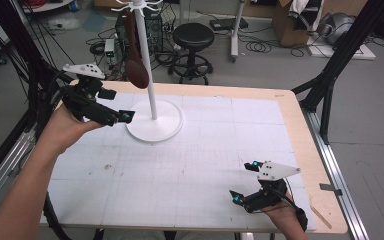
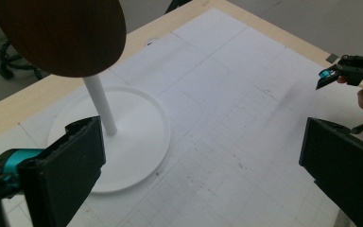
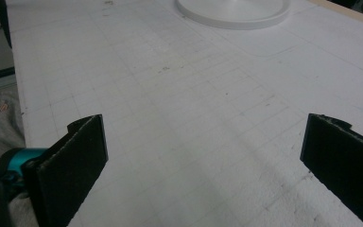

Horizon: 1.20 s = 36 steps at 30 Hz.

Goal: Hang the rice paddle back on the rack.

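Note:
A white stand [image 1: 148, 65] with a round base [image 1: 155, 127] rises at the back left of the table. A brown wooden spoon [image 1: 138, 70] hangs bowl down from a hook at its top. My left gripper [image 1: 119, 105] hovers just left of the base, below the spoon, jaws open and empty. In the left gripper view the spoon's bowl [image 2: 61, 35] hangs above the base [image 2: 137, 137], with the jaws [image 2: 203, 161] wide apart. My right gripper [image 1: 243, 181] rests low near the front right edge, open with nothing in it [image 3: 203, 161]; the base [image 3: 231, 12] lies far ahead of it.
A white gridded mat [image 1: 205, 150] covers the wooden table [image 1: 300, 115]. Behind the table stand a black stool [image 1: 193, 37], cardboard boxes and tangled cables on the floor. Black frame legs [image 1: 330, 75] flank the table's right side.

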Each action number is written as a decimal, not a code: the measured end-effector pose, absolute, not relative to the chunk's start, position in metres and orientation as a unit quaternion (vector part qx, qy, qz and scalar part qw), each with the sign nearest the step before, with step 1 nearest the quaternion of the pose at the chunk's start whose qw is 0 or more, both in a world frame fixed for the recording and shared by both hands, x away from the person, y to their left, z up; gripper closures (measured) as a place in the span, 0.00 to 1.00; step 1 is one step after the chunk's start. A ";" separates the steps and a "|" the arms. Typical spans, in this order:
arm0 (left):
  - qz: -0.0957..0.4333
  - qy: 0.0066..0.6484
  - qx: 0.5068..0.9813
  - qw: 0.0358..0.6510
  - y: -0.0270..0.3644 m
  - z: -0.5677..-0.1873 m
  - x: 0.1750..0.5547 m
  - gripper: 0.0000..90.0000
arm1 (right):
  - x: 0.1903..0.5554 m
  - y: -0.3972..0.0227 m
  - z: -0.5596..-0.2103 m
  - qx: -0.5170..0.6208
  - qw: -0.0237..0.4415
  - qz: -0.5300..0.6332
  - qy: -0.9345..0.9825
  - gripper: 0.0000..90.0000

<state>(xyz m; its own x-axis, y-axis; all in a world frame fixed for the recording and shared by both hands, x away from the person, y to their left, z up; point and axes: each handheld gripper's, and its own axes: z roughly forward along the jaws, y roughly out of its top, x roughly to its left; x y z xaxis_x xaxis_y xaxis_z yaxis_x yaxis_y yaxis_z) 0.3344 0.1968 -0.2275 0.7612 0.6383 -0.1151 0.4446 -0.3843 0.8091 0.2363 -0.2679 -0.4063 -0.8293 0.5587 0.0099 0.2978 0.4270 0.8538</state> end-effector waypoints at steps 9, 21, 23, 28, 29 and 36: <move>0.104 0.322 0.820 0.462 0.206 -0.246 0.317 0.02 | 0.237 -0.268 -0.405 0.266 0.133 0.470 0.831 0.00; 0.104 0.320 0.817 0.468 0.217 -0.267 0.298 0.02 | 0.238 -0.269 -0.403 0.276 0.124 0.484 0.821 0.00; 0.102 0.318 0.819 0.466 0.218 -0.271 0.295 0.02 | 0.238 -0.270 -0.402 0.280 0.122 0.489 0.817 0.00; 0.090 0.314 0.822 0.467 0.221 -0.279 0.289 0.02 | 0.238 -0.269 -0.401 0.283 0.122 0.494 0.813 0.00; 0.087 0.312 0.822 0.468 0.221 -0.281 0.288 0.02 | 0.238 -0.269 -0.401 0.283 0.122 0.494 0.813 0.00; 0.077 0.312 0.823 0.469 0.222 -0.291 0.284 0.02 | 0.240 -0.269 -0.402 0.282 0.119 0.494 0.814 0.00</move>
